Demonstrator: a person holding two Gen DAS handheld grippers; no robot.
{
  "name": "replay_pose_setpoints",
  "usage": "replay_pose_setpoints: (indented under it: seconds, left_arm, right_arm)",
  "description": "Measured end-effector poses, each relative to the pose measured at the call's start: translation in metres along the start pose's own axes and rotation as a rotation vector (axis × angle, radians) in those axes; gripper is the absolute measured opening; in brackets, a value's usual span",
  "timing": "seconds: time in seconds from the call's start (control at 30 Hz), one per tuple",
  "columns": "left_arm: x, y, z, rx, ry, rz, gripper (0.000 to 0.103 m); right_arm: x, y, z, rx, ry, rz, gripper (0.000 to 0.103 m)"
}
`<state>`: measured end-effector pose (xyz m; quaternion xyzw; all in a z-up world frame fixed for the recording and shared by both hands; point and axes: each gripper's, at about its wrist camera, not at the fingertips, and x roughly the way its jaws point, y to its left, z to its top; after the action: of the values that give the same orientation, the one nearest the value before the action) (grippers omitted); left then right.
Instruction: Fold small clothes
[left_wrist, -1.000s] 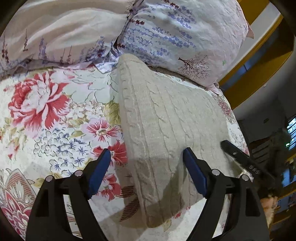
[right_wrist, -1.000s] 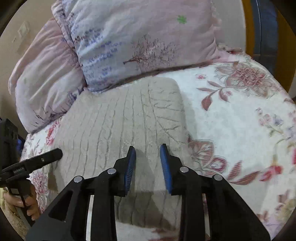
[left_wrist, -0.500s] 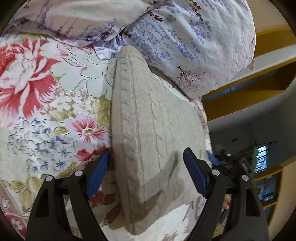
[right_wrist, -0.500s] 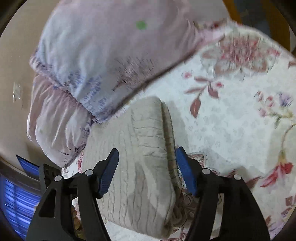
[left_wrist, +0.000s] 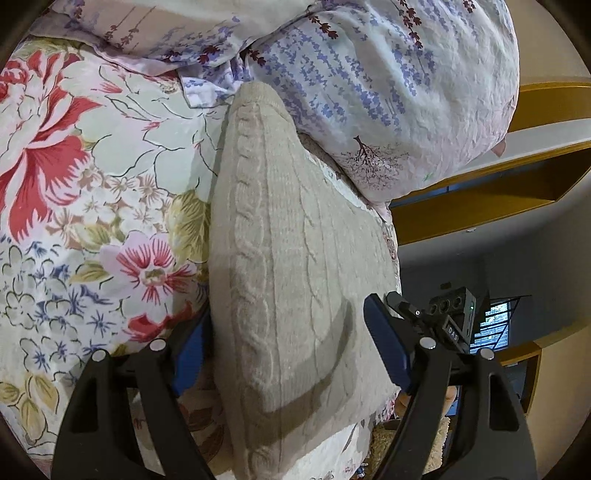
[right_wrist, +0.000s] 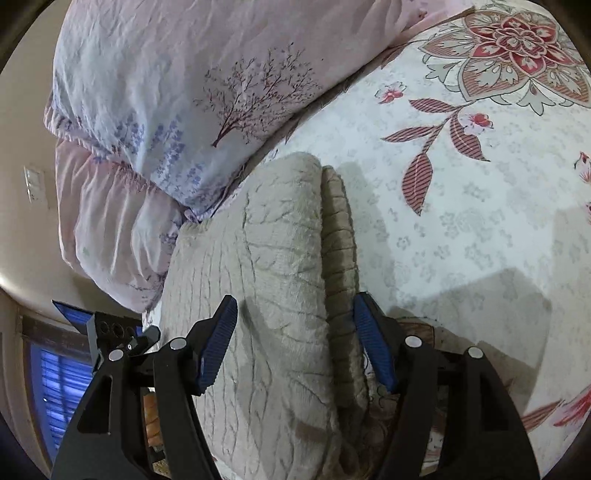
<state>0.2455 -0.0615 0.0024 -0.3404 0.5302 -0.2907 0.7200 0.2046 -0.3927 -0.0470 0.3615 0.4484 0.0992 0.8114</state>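
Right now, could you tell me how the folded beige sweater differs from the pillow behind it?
The sweater is plain beige cable knit; the pillow is smooth pale fabric printed with trees and lavender sprigs. The sweater lies flat and folded; the pillow is puffed up. Both rest on the floral bedspread.

so the beige cable-knit sweater (left_wrist: 295, 266) is folded into a thick, layered rectangle, lying flat with its far end tucked right up against the lavender-print pillow (left_wrist: 388, 92).

Beige cable-knit sweater (left_wrist: 295, 258) on red-flowered white bedspread (left_wrist: 92, 184)
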Motion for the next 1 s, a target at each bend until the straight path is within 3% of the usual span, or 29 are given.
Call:
replay_pose_setpoints:
  seconds: [0.13, 0.23, 0.3, 0.37, 0.47, 0.57, 0.8, 1.0]
  left_arm:
    - [0.004, -0.002, 0.001, 0.005, -0.002, 0.006, 0.078]
    - [0.003, 0.000, 0.001, 0.004, 0.000, 0.008, 0.078]
    - [0.004, -0.001, 0.001, 0.006, -0.003, 0.008, 0.077]
    - [0.006, 0.002, 0.001, -0.004, -0.004, 0.013, 0.062]
    - [0.005, 0.006, 0.001, -0.010, -0.010, -0.010, 0.046]
    - [-0.005, 0.007, 0.002, 0.000, -0.011, -0.054, 0.038]
    - [-0.061, 0.005, -0.003, 0.076, -0.051, -0.031, 0.037]
    - [-0.127, 0.034, -0.005, 0.083, -0.150, 0.066, 0.039]
  right_arm:
    - [-0.006, 0.007, -0.002, -0.049, -0.077, -0.097, 0.061]
    - [0.002, 0.011, -0.005, -0.076, -0.032, -0.080, 0.060]
    - [0.005, 0.012, -0.005, -0.084, -0.019, -0.065, 0.045]
    - [0.006, 0.009, -0.005, -0.066, -0.012, -0.016, 0.032]
    - [0.002, 0.013, -0.010, -0.069, -0.025, 0.017, 0.029]
    - [-0.009, 0.029, -0.018, -0.090, -0.052, 0.075, 0.027]
    - [-0.024, 0.106, -0.050, -0.300, -0.074, 0.043, 0.026]
    - [0.010, 0.149, -0.070, -0.422, -0.066, 0.006, 0.025]
